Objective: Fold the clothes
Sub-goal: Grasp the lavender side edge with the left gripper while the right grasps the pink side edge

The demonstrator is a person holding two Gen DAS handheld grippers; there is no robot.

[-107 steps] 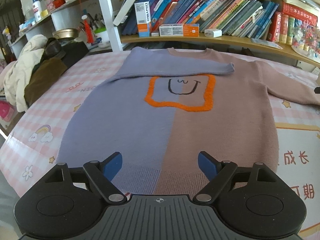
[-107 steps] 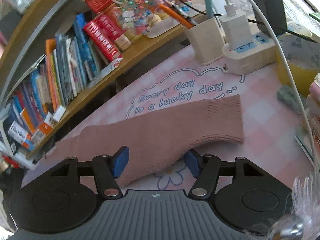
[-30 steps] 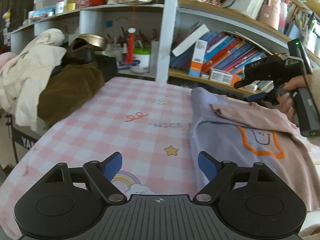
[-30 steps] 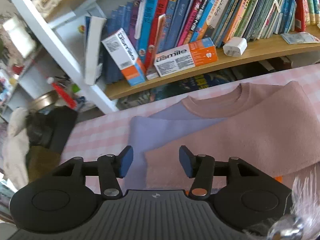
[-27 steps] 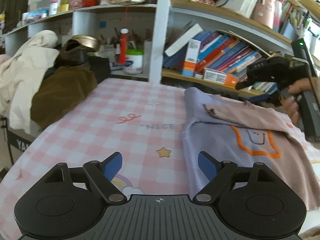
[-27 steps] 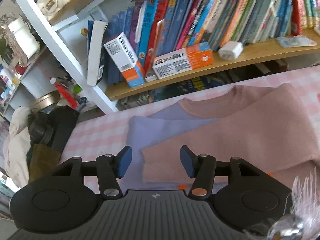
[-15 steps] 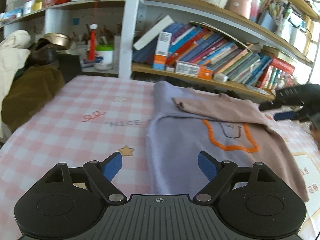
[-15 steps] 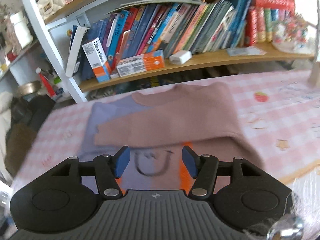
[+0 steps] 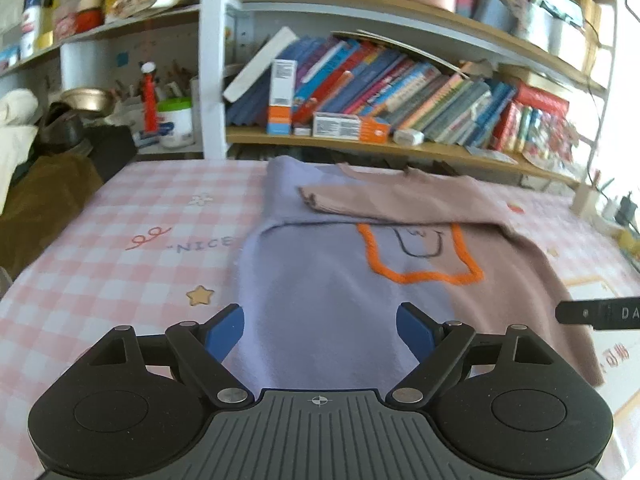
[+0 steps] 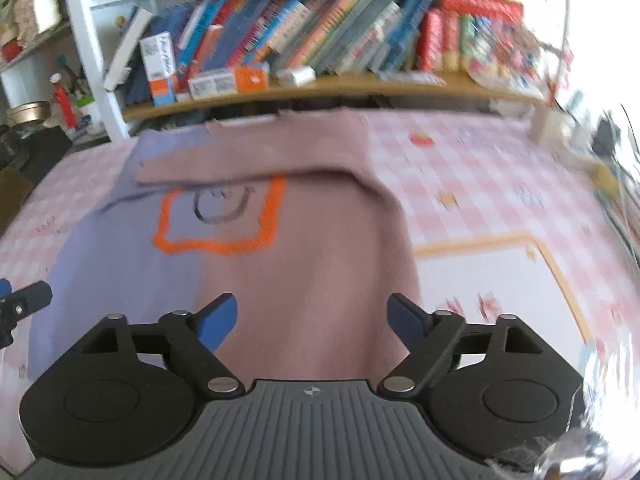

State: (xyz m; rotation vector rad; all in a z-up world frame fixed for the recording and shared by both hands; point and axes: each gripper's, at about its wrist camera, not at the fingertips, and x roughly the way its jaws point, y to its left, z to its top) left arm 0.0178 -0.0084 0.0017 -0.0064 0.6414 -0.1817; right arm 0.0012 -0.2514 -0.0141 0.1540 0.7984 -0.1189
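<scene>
Two grippers over one sweater (image 9: 320, 280), both empty. Sweater lies flat on the pink-checked tablecloth (image 9: 132, 248), lilac on one half and dusty pink on the other, orange outlined square (image 9: 420, 256) with a drawn smile at chest height. Both sleeves are folded in across the chest: the pink sleeve (image 9: 392, 204) lies on top, cuff ending over the lilac side, the lilac one mostly hidden beneath it. Neckline points toward the bookshelf (image 9: 360, 96), hem toward the cameras. Left gripper (image 9: 320, 330) hovers over the lilac half near the hem, jaws spread wide, nothing between the blue pads but fabric well below them (no contact I can confirm). Right gripper (image 10: 312, 320) sits over the pink half near the hem, jaws have just been opening and now stand wide, nothing clamped; the right view is motion-blurred, so fine detail there is soft. Each gripper catches the other at frame edge: a black finger of the right one shows at the right of the left view (image 9: 600, 314), and a tip of the left one shows at the left of the right view (image 10: 24, 300). Tablecloth has a star print (image 9: 200, 295) just beside the lilac edge and "NICE" lettering farther up. Brown and cream clothing (image 9: 24, 184) is heaped off the table's far left corner.
</scene>
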